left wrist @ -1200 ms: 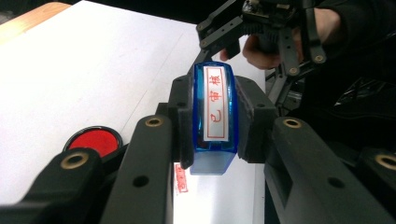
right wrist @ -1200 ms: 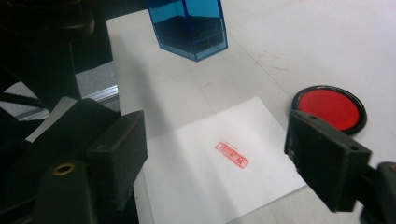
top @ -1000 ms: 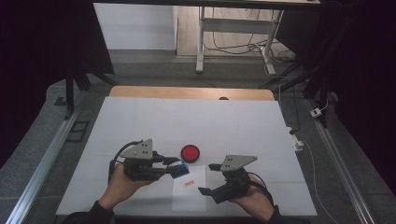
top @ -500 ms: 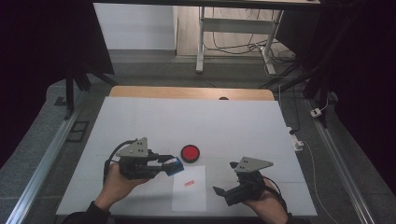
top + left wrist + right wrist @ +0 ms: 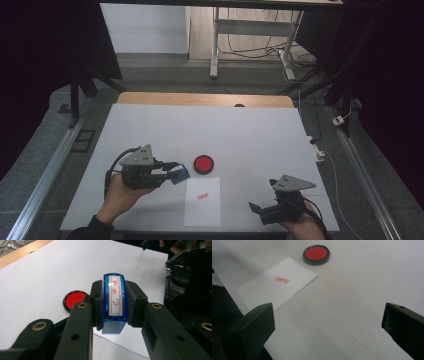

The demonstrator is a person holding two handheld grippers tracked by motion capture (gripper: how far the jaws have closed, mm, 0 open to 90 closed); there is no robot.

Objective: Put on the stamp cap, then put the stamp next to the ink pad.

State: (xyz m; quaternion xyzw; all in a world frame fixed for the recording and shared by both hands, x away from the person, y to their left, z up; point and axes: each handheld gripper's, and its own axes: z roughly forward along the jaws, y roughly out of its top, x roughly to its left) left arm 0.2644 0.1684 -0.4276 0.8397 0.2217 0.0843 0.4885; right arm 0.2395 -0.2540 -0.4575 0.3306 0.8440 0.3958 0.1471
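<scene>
A blue stamp held over the table

The left gripper (image 5: 167, 170) pinches a blue see-through stamp (image 5: 114, 302) with red writing on its white label, near the front edge, beside the red ink pad (image 5: 203, 163) and stamped paper (image 5: 202, 200). The right gripper (image 5: 257, 209) has just spread wide, holding nothing.

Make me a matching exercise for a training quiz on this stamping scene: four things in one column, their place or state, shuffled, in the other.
Things:
1. blue stamp
2. ink pad
3. paper sheet
4. right gripper

Place or state:
A. open, holding nothing
B. flat on the table, bears a red imprint
C. clamped in the left gripper
D. round and red, just beyond the sheet

Pairs: 1-C, 2-D, 3-B, 4-A
</scene>
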